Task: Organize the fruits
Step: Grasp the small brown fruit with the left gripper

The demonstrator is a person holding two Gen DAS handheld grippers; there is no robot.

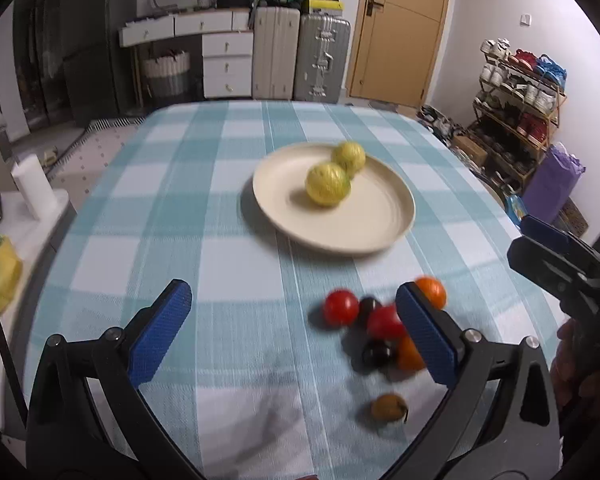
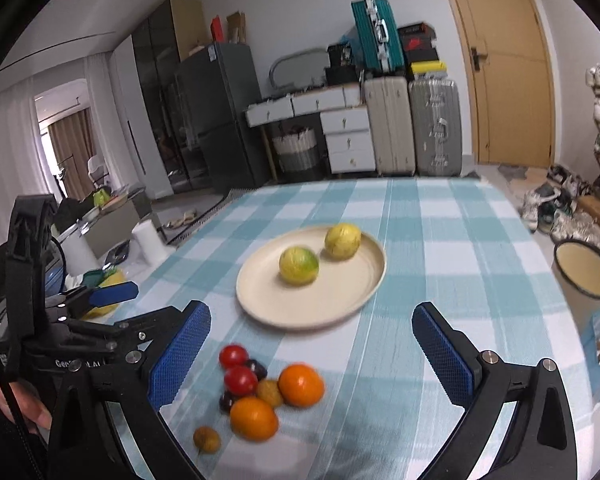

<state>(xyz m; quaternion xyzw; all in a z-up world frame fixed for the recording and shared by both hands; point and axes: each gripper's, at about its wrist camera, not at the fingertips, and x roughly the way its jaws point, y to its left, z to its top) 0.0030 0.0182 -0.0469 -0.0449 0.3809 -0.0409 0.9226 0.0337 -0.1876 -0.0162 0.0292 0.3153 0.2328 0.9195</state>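
Two yellow-green fruits [image 2: 300,265] are seen on a plate [image 2: 260,300] mid-table; both grippers [image 1: 296,332] [image 2: 312,350] are held wide, empty, above blurred, possibly tomato-like fruits [image 2: 240,380].

Two lemons [image 2: 320,254] on the plate [image 2: 260,300] — small fruits [image 2: 268,390] clustered before it.

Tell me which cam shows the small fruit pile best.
Right wrist: the fruit pile sits unobstructed between open fingers, with both oranges and brown fruits visible. In the left wrist view the pile is blurred and partly hidden behind that gripper's right finger.

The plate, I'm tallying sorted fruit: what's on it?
Two yellow-green fruits sit on the plate; nothing else shows. The plate under them is hidden.
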